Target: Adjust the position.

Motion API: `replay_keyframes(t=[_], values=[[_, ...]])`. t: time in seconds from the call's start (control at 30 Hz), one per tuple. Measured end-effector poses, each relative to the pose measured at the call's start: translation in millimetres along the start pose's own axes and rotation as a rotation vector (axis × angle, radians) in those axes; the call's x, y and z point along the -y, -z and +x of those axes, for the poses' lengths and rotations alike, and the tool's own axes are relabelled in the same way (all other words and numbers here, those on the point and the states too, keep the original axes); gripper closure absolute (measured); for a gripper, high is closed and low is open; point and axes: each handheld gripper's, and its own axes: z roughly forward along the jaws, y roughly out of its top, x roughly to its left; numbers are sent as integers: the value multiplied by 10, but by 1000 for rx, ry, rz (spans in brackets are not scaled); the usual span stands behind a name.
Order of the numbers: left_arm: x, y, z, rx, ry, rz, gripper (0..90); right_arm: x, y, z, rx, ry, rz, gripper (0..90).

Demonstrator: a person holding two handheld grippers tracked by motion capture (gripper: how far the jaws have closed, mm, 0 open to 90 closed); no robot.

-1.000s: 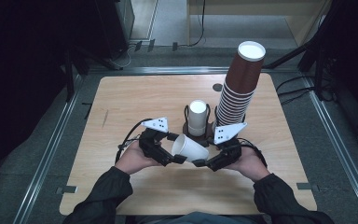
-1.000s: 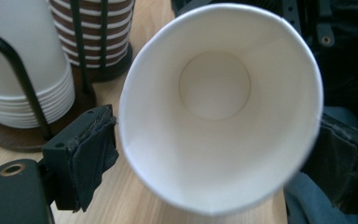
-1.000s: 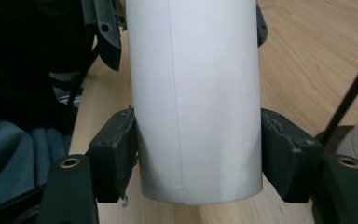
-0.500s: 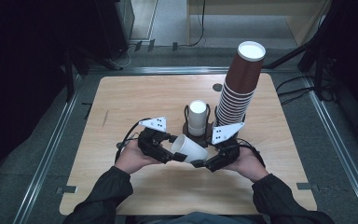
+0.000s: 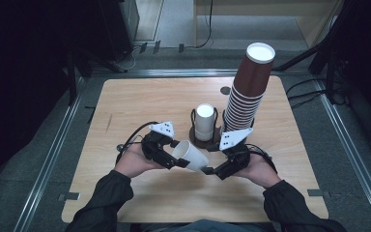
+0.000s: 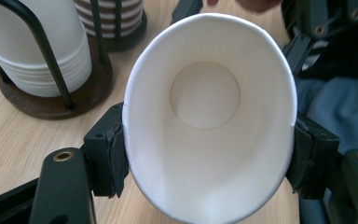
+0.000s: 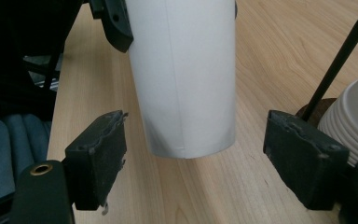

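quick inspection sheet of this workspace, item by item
surface: wooden table, bare wood across most of it, with a round hole near the far edge.
job's things: white paper cup held tilted above the table, squeezed oval at its rim; short stack of white cups in a wire holder on a dark round base; tall leaning stack of brown cups beside it.
clutter: nothing seen.
grippers: left claw shut on the cup's rim; right claw open, jaws either side of the cup's base, not touching.
cables: black cable loops from the left claw; more cables on the floor at the far and right sides.
surroundings: metal rails around the table, grey floor, dark stands.
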Motion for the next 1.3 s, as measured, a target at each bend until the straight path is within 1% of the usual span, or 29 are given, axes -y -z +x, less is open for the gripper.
replay_keyframes(t=[0.03, 0.1, 0.13, 0.2, 0.23, 0.27, 0.3, 0.37, 0.4, 0.43, 0.6, 0.67, 0.73, 0.8, 0.87, 0.9, 0.97, 1.03, 1.1, 1.2, 1.27, 1.3], values=[[-10, -16, -7, -10, -13, 18, 276, 5, -2, 1, 1, -1, 4, 215], [-32, -51, -21, -23, -23, 52, 275, 16, -8, 1, 1, 0, 11, 214], [-47, -71, -27, -37, -33, 72, 275, 20, -15, 5, -6, -3, 16, 214], [-69, -100, -32, -57, -42, 108, 275, 28, -33, 17, -6, 1, 32, 212], [-84, -130, -40, -72, -48, 134, 275, 35, -48, 23, -7, -1, 41, 211], [-84, -130, -40, -72, -48, 134, 273, 46, -75, 29, -4, 1, 65, 207], [-105, -174, -67, -88, -76, 166, 271, 59, -99, 31, -4, 6, 74, 207], [-126, -217, -85, -90, -88, 193, 271, 85, -145, 29, -4, 6, 95, 207], [-137, -230, -90, -92, -99, 204, 271, 93, -163, 24, 2, 16, 96, 207], [-147, -250, -96, -87, -99, 206, 271, 100, -178, 32, -2, 6, 107, 207], [-204, -314, -131, -69, -115, 220, 268, 142, -291, 34, 3, 14, 139, 207], [-220, -339, -153, -61, -115, 219, 266, 155, -330, 42, 3, 17, 153, 208], [-235, -360, -164, -56, -122, 231, 265, 161, -360, 48, 9, 23, 163, 215], [-238, -384, -175, -55, -121, 230, 265, 158, -371, 58, 11, 22, 163, 236], [-241, -403, -181, -51, -116, 231, 261, 152, -381, 60, 8, 32, 158, 256], [-243, -407, -184, -58, -119, 235, 259, 152, -383, 64, 5, 32, 161, 267], [-238, -410, -185, -60, -118, 230, 259, 149, -381, 72, 3, 48, 159, 328], [-230, -400, -179, -54, -115, 225, 256, 143, -378, 84, 3, 57, 159, 336], [-224, -387, -172, -53, -111, 217, 250, 134, -373, 87, 3, 54, 158, 340], [-225, -380, -162, -45, -106, 210, 215, 120, -363, 83, -1, 58, 151, 341], [-227, -378, -163, -50, -105, 201, 189, 114, -355, 86, 1, 56, 151, 340], [-227, -375, -164, -60, -104, 195, 161, 111, -350, 85, 1, 55, 151, 340]])
